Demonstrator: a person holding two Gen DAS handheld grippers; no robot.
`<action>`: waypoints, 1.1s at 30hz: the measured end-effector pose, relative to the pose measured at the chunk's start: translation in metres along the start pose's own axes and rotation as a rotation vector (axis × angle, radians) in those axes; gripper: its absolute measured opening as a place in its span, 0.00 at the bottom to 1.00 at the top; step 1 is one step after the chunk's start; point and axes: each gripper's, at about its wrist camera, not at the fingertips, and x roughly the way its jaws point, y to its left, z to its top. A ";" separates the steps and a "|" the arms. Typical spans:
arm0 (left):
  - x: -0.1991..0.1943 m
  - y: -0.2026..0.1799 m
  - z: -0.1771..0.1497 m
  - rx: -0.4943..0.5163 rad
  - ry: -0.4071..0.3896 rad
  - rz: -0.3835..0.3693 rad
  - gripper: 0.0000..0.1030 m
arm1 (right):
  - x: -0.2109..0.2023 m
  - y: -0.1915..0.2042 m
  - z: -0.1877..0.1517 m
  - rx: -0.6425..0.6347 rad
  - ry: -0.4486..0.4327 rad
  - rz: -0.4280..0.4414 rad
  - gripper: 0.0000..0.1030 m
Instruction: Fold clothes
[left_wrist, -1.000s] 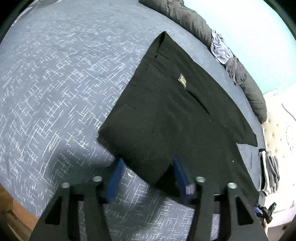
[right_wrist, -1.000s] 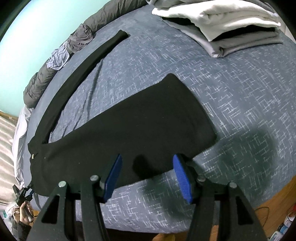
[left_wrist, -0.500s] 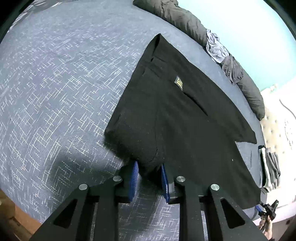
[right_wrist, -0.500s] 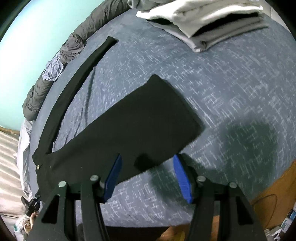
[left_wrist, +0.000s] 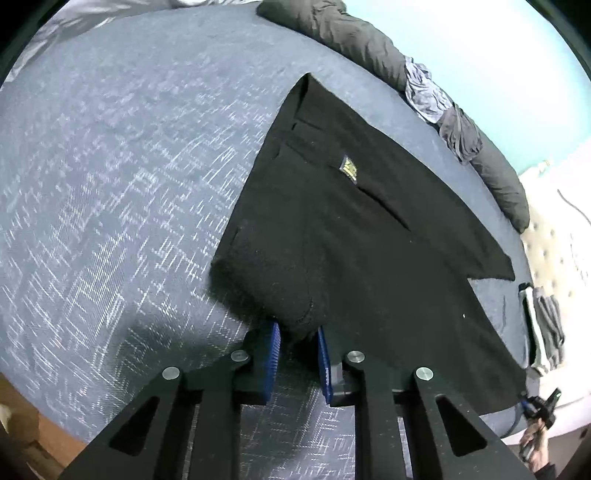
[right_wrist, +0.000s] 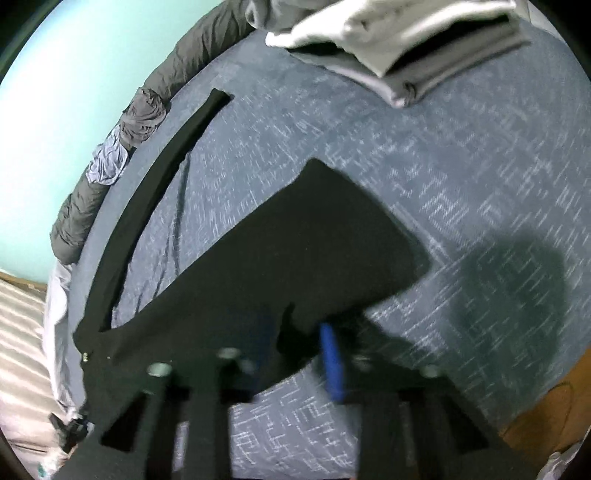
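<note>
On speckled blue bedspread (left_wrist: 110, 184): flat black trousers (left_wrist: 351, 229), woven label, hem pinched.

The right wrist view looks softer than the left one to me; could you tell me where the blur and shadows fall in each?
Right wrist view: the right gripper and the near edge of the black trousers are motion-smeared, and a dark shadow lies on the bedspread. Left wrist view: sharp, the left gripper pinching cloth, with fisheye bending at the edges.
</note>
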 end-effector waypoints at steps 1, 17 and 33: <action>-0.002 -0.002 0.001 0.004 -0.006 -0.003 0.16 | -0.003 0.001 0.001 -0.003 -0.005 0.003 0.09; -0.049 -0.057 0.075 0.054 -0.100 -0.046 0.09 | -0.046 0.081 0.081 -0.119 -0.035 0.024 0.04; -0.015 -0.085 0.165 -0.001 -0.111 -0.052 0.09 | -0.002 0.167 0.192 -0.133 -0.062 0.010 0.04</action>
